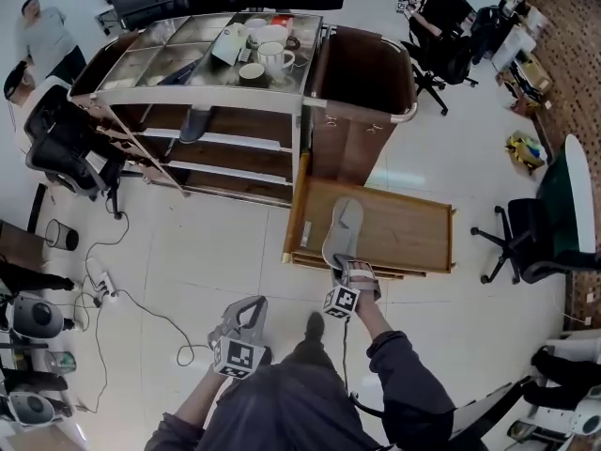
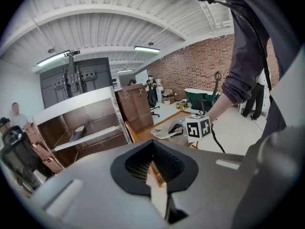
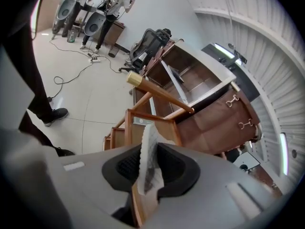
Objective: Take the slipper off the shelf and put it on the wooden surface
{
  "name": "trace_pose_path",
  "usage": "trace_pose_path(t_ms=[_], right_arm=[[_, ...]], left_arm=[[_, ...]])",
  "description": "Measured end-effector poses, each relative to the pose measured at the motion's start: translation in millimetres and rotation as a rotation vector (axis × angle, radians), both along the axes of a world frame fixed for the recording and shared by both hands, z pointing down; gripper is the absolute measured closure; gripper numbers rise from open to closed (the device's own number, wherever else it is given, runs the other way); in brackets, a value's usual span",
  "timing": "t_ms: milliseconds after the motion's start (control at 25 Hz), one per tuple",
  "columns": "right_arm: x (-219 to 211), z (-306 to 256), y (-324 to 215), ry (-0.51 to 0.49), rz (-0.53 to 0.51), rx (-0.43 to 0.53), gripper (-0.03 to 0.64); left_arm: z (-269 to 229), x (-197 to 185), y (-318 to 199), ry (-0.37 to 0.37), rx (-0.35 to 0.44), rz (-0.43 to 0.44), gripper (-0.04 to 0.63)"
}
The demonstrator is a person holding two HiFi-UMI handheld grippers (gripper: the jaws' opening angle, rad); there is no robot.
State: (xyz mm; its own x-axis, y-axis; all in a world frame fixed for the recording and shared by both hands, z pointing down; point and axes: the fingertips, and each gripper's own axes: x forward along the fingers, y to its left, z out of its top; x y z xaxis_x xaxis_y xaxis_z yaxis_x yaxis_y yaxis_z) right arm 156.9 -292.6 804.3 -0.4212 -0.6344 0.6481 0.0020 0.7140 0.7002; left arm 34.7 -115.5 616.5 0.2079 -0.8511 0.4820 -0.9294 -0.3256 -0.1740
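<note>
**A:** Is there any writing to read?

**B:** Only the black-and-white square patterns on the marker cube [image 1: 341, 301] of each gripper. The white mug [image 1: 274, 59] on top of the shelf [image 1: 235, 111] is too small to show any print.

**A:** How does the slipper [image 1: 345, 225] look?

**B:** It is pale grey and long, with a rounded toe. In the right gripper view its sole edge is white and scalloped, and the tread is a fine grid with a darker smudge.

**A:** Where is it?

**B:** It is over the near-left part of the low wooden table [image 1: 413, 238]. The toe points toward the shelf and the heel end is at the table's near edge. I can't tell whether it rests on the wood or hangs just above it. A darker slipper [image 1: 194, 125] sits on a shelf board.

**A:** And the right gripper [image 1: 349, 269]?

**B:** Its jaws stand narrow, with the pads pressed on both sides of the slipper's heel end.

**A:** And the left gripper [image 1: 246, 308]?

**B:** It is low by the person's body, over the floor and well apart from the table. Its jaws are drawn together with nothing between them.
</note>
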Motion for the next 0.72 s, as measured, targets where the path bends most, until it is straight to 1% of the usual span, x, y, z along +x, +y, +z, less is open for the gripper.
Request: trace_pose_path(t_ms=[80, 160, 200, 280, 360, 520, 640, 680, 720], right_arm=[[5, 19, -10, 0.015, -0.023, -0.05, 0.531], [10, 37, -20, 0.051, -0.029, -0.11, 0.513], [14, 47, -23, 0.076, -0.024, -0.151, 0.484], [24, 65, -23, 0.115, 0.009, -0.251, 0.374], [34, 72, -21, 0.107, 0.051, -0.338, 0.29], [45, 67, -13, 0.055, 0.09, -0.439, 0.281], [54, 65, 1, 0.031, 0.126, -0.539, 0.244], [57, 60, 4, 0.016, 0.135, -0.545, 0.244], [58, 53, 4, -0.005, 0.141, -0.528, 0.244]], left_arm=[[3, 11, -12, -0.009, -0.02, -0.029, 0.578], [3, 21, -25, -0.015, -0.033, -0.048, 0.578], [3, 27, -30, -0.013, -0.039, -0.054, 0.578], [3, 40, -38, 0.0, -0.054, -0.051, 0.578], [4, 55, -43, 0.013, -0.067, -0.035, 0.578], [1, 73, -43, 0.04, -0.076, -0.015, 0.578], [5, 84, -36, 0.061, -0.085, 0.009, 0.578], [7, 86, -33, 0.061, -0.086, 0.016, 0.578], [7, 88, -29, 0.057, -0.083, 0.022, 0.578]])
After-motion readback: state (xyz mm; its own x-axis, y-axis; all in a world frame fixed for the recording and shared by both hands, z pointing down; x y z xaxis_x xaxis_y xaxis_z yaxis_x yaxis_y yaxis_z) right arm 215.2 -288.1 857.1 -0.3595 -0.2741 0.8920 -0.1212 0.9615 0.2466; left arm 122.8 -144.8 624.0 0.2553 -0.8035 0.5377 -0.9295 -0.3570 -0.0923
